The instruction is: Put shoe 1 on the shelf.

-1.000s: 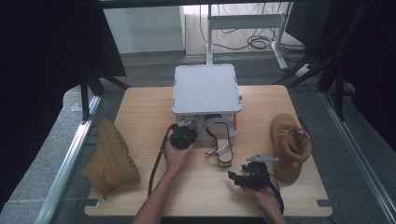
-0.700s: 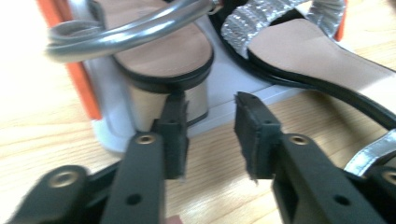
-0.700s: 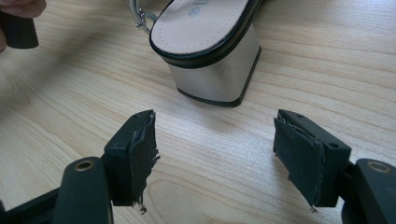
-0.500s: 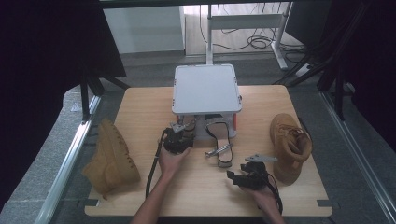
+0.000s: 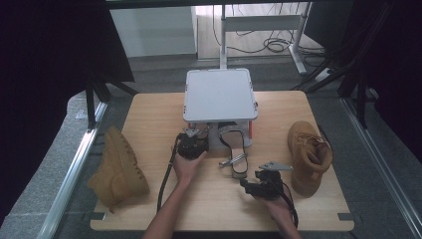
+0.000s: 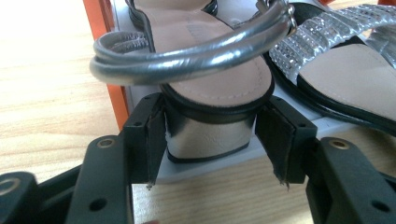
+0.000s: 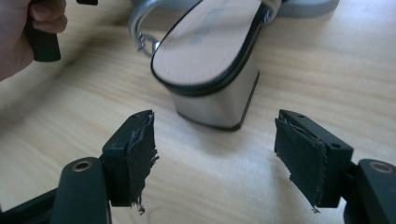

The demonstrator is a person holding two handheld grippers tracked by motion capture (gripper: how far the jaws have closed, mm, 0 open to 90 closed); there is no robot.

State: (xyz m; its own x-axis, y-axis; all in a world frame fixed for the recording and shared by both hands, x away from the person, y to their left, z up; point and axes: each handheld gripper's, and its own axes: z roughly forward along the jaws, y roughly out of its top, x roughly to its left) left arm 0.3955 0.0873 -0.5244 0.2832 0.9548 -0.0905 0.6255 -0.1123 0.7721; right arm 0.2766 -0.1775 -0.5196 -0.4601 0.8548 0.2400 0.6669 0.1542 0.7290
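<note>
Your left gripper (image 6: 210,140) has just been opening; its jaws stand clear on either side of the silver block heel of the first sandal (image 6: 210,88), which now rests in the shoe box (image 5: 220,94). Your right gripper (image 7: 215,154) is open, facing the second sandal (image 7: 210,56) on the worktop (image 5: 149,119); that one is left to box.
</note>
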